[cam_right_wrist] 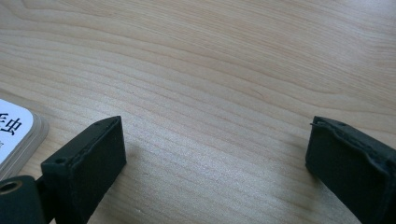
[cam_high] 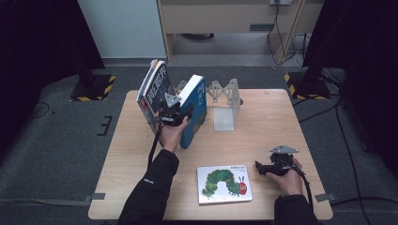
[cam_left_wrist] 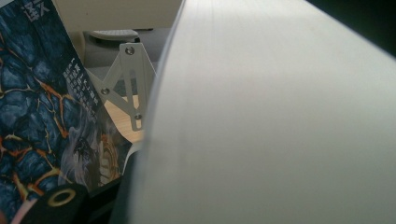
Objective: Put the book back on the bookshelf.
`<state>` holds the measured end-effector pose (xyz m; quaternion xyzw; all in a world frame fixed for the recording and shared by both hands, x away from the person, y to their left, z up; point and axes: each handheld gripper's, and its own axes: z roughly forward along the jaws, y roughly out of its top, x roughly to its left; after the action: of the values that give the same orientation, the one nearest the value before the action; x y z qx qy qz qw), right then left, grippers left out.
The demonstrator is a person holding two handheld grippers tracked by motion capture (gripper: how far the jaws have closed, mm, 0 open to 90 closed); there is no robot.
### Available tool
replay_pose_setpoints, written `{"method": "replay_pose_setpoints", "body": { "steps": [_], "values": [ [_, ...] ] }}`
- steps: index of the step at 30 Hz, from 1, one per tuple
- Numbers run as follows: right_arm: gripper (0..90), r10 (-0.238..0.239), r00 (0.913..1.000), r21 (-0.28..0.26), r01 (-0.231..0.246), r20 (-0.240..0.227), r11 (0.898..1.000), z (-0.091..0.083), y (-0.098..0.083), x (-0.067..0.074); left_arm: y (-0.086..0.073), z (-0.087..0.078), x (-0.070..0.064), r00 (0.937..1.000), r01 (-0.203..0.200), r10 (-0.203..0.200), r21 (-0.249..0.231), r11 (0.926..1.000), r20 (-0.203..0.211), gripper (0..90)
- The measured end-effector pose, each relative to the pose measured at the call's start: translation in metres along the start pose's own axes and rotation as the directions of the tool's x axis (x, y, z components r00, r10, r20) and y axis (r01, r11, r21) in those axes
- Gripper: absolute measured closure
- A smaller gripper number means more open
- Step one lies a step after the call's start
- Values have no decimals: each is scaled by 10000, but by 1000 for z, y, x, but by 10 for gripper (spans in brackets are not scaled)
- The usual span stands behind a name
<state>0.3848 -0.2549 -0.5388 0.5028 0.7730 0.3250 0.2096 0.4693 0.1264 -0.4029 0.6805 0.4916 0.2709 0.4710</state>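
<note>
Standing blue book (cam_high: pixel 193 110) inside left claw (cam_high: pixel 180 115) (upright)

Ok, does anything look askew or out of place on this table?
The books in the metal rack lean rather than stand: the blue book, gripped by the left gripper, tilts left toward the leaning magazine. The caterpillar picture book lies flat near the front edge, apart from the rack. Nothing looks spilled or damaged.

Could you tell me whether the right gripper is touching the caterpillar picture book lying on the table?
Apart. In the high view, bare table separates the right gripper from the caterpillar book.
</note>
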Motion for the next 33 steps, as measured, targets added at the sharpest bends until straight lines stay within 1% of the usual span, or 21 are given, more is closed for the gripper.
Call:
{"method": "replay_pose_setpoints", "body": {
  "steps": [4, 6, 8, 11, 13, 17, 23, 29, 32, 33],
  "values": [
    [49, -7, 10000, -16, 7, -1, 10000, 0, 0, 0, -2, -1, -6, 9997, -220, 220, -71, 9997, 45, 573],
    [49, -5, 10000, -15, 5, 1, 10000, 0, 0, 0, -3, -1, -8, 9996, -266, 267, -136, 9996, 55, 573],
    [49, 26, 10000, -1, -26, 9, 10000, 0, 0, 0, -4, -1, -10, 9998, -208, 207, -187, 9996, -49, 573],
    [48, 27, 10000, 4, -27, 21, 10000, 0, 0, 1, -6, 1, -14, 9995, -132, 120, -386, 9992, -293, 575],
    [46, 15, 10000, -7, -15, 15, 10000, 0, 0, 1, -6, 3, -15, 9993, -110, 94, -447, 9989, -364, 575],
    [44, 10, 10000, 9, -10, -3, 10000, 0, 0, 1, -7, 8, -18, 9996, -119, 104, -595, 9982, -252, 573],
    [43, 10, 10000, 11, -10, -10, 10000, 1, 0, 0, -8, 18, -21, 9991, -11, -23, -821, 9966, -422, 570],
    [42, 10, 10000, 11, -10, -17, 10000, 1, 0, 0, -3, 29, -22, 9993, -9, -22, -827, 9966, -377, 568],
    [42, 14, 10000, 11, -14, -24, 10000, 1, 1, 1, -3, 30, -20, 9996, 121, -142, -828, 9965, -242, 559],
    [42, 10, 10000, 10, -10, -22, 10000, 1, 1, 1, -3, 30, -20, 9997, 92, -109, -726, 9973, -228, 552]
  ]
}}
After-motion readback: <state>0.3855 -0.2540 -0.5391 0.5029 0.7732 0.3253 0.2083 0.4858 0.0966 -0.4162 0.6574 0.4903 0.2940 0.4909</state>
